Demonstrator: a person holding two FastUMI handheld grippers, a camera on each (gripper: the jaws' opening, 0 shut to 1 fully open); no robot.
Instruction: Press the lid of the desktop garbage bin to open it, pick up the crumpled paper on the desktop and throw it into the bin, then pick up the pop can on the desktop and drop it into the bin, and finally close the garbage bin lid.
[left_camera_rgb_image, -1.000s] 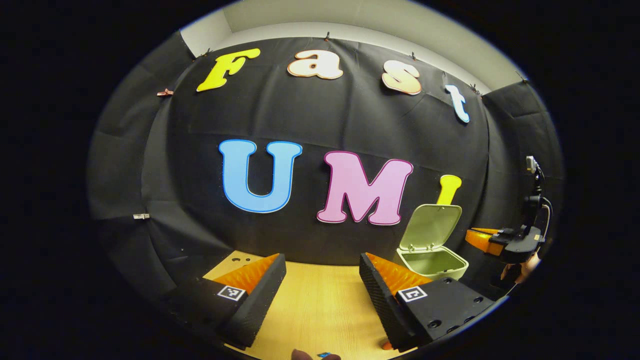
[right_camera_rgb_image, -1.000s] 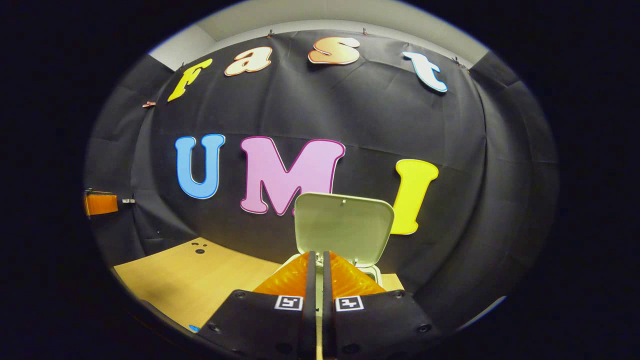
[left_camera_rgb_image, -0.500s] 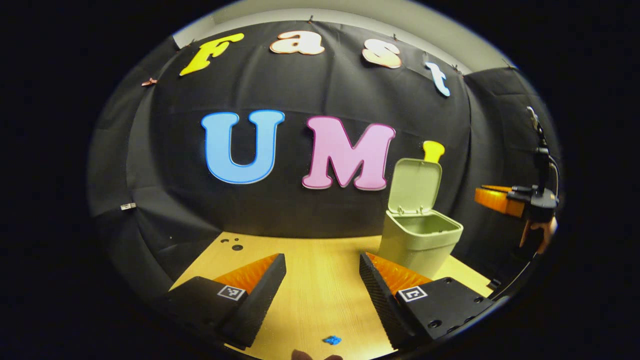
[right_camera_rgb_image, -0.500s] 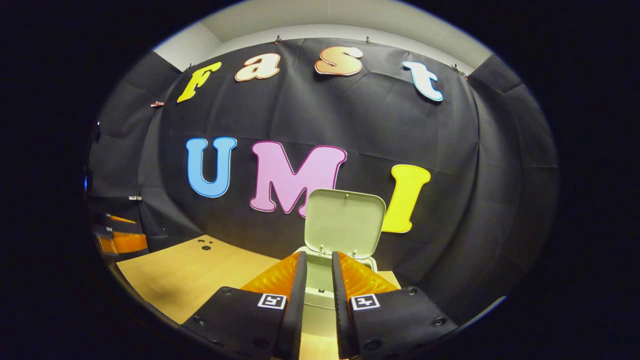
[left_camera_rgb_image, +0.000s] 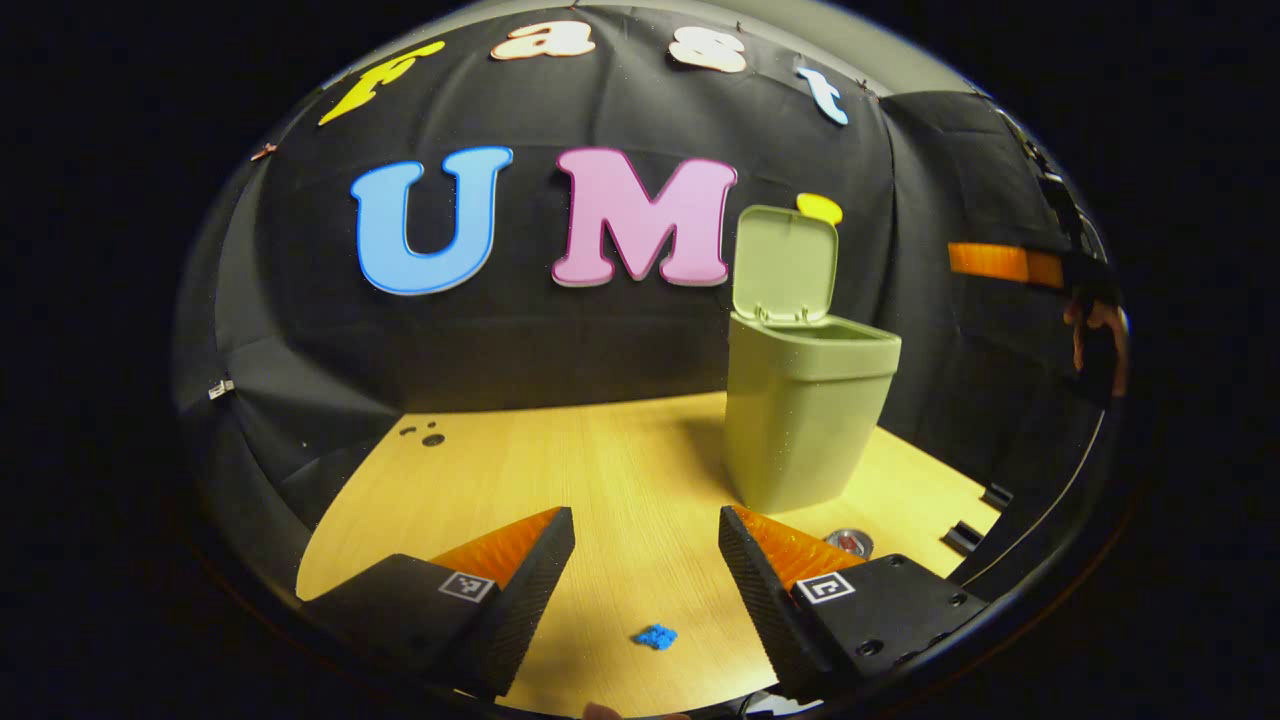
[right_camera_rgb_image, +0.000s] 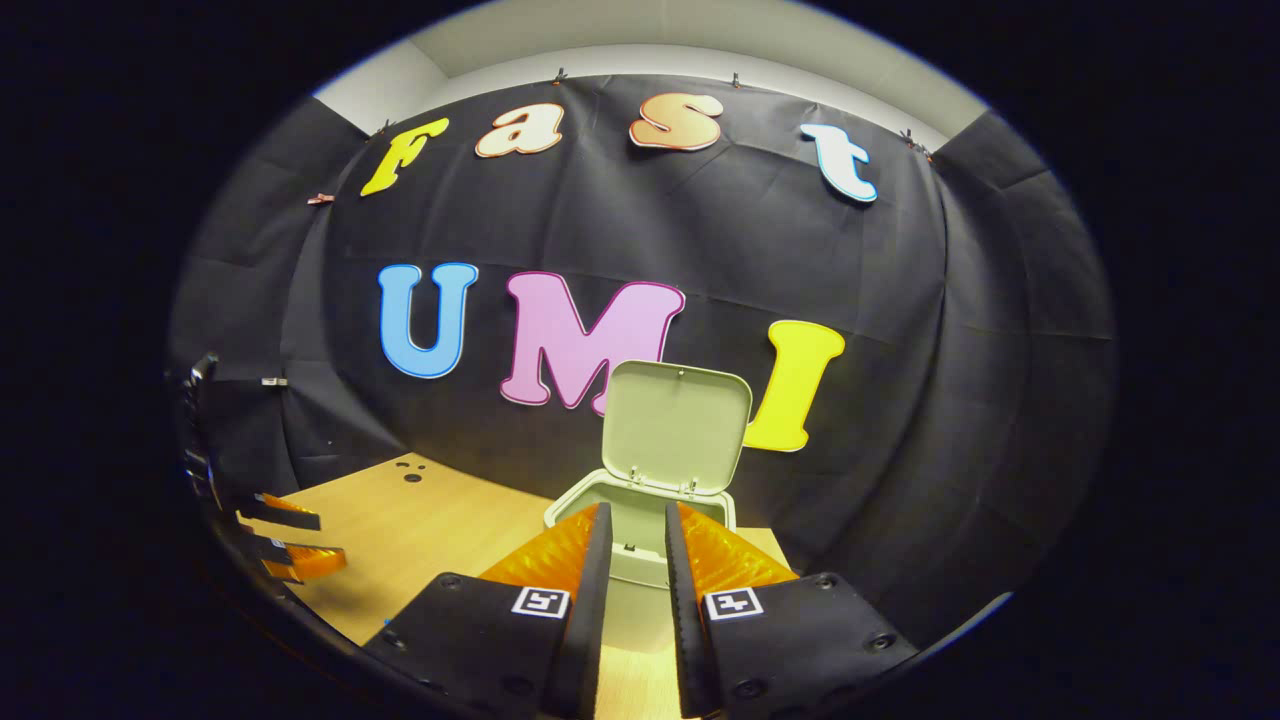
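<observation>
— Left gripper view: where was the bin?
— The bin (left_camera_rgb_image: 805, 410) stood upright near the surface's (left_camera_rgb_image: 600, 470) far right edge, long axis vertical, lid (left_camera_rgb_image: 785, 262) raised. The left gripper (left_camera_rgb_image: 646, 560) had its fingers spread wide, holding nothing, above a blue scrap (left_camera_rgb_image: 655, 636).
— Right gripper view?
— The right gripper (right_camera_rgb_image: 634, 585) faced the bin's mouth, fingers narrowly parted, empty.

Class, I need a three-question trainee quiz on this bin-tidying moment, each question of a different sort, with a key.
1. True or false: the bin lid stands closed.
2. The left gripper has its fingers: A) spread apart B) clamped on paper C) pressing the lid.
3. Fill in: the blue scrap lies on the wooden ____.

Key: 1 false; it is raised above the garbage bin. 2 A. 3 desktop.
</observation>
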